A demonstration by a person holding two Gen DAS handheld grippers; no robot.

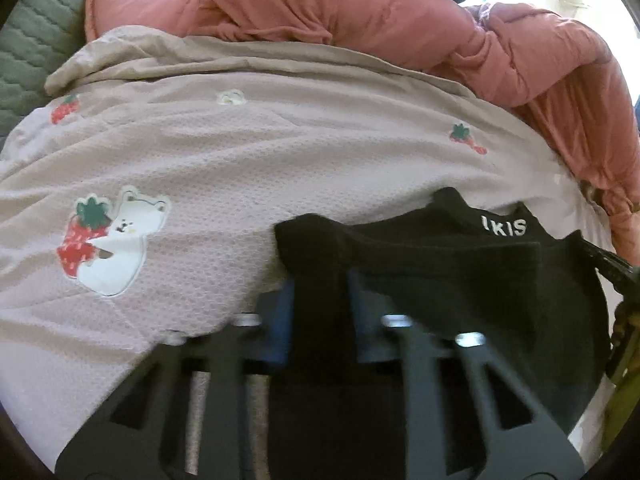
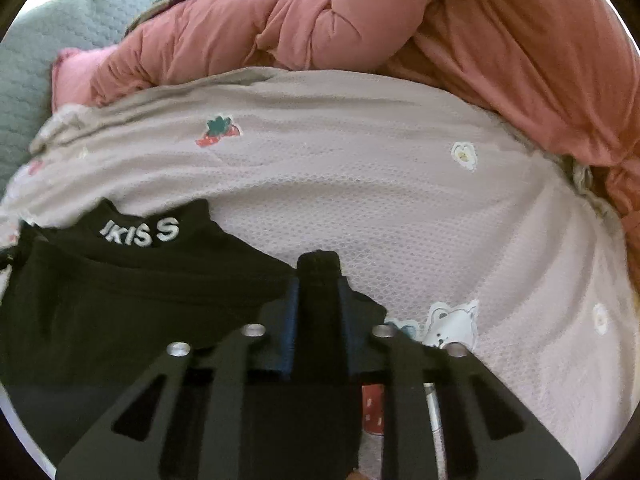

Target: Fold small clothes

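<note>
A small black garment (image 1: 460,264) with white lettering on its band lies on a pale pink quilt (image 1: 240,160) printed with strawberries and bears. My left gripper (image 1: 320,280) is shut on the garment's left edge, with black cloth pinched between the jaws. In the right wrist view the same garment (image 2: 120,288) spreads to the left, and my right gripper (image 2: 320,276) is shut on its right edge, cloth bunched between the jaws. The garment is stretched between both grippers just above the quilt (image 2: 400,200).
A crumpled salmon-pink duvet (image 1: 360,12) is piled along the back and right side, and shows behind in the right wrist view (image 2: 480,32). A grey-green quilted cover (image 1: 36,40) lies at the far left.
</note>
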